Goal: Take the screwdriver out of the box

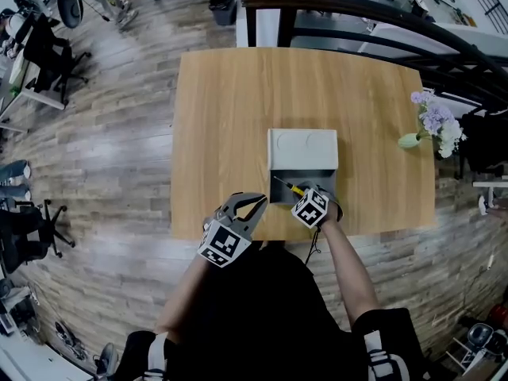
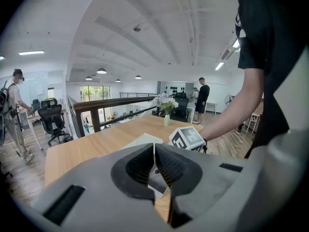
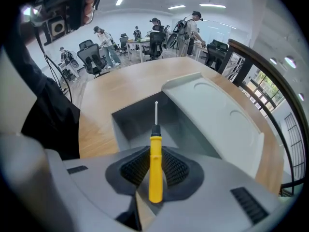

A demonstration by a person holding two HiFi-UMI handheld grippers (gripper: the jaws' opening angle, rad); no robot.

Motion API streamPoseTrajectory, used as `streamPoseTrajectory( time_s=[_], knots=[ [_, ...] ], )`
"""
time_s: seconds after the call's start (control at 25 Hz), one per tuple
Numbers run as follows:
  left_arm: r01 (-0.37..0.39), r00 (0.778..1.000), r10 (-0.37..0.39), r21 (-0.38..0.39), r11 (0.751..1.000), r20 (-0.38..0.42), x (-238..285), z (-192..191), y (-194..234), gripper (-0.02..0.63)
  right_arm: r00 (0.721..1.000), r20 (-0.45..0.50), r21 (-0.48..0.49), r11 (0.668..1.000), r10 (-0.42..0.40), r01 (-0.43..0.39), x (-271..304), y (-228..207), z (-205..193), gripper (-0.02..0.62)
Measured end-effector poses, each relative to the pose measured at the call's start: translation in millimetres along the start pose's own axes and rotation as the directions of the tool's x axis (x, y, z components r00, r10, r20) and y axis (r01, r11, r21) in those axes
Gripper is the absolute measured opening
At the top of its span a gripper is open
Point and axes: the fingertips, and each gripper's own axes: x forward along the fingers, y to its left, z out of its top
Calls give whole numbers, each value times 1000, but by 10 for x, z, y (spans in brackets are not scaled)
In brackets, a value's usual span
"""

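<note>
The screwdriver (image 3: 155,164) is clamped by its yellow handle between the jaws of the right gripper (image 3: 155,167). Its long axis runs straight out along the jaws, and the thin metal shaft points away over the hollow of the grey box (image 3: 140,117). In the head view it lies slantwise at the box's near edge, tip toward the far left and handle toward the near right. It does not look clear of the box yet. The way out is probably up and back toward the near side, over the near wall.

The lid (image 1: 302,148) lies open on the far side, out of that path. The left gripper (image 1: 244,210) hovers at the near edge of the table (image 1: 230,109), just left of the box, its jaws together on nothing. A vase of flowers (image 1: 431,125) stands well apart at the right edge.
</note>
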Motion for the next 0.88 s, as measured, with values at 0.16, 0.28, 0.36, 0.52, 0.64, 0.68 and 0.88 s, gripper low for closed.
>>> streamPoseTrajectory(
  time_s=[0.16,0.28,0.36,0.52,0.64,0.68,0.88],
  knots=[
    [-7,1000,7,9,1000,25,-74,45,-99,28,999,12,-1,999,-36,36,-136,4,-52,86],
    [-8,999,8,11,1000,32,-157,45,-196,28,997,22,1,998,-70,70,-273,-11,-84,86],
    [-10,999,10,12,1000,34,-219,20,-269,28,995,31,10,996,-91,90,-371,-8,-109,86],
    [-13,999,13,9,1000,36,-342,-49,-446,28,991,56,26,992,-124,123,-562,79,-176,86],
    [-19,999,18,10,1000,46,-406,-46,-555,28,986,75,46,988,-147,144,-712,135,-250,86],
    [-22,999,22,11,1000,48,-427,-45,-592,28,985,80,53,987,-156,152,-762,153,-281,86],
    [-42,998,42,6,999,57,-544,-47,-814,28,979,96,73,982,-182,175,-981,303,-483,86]
  ],
)
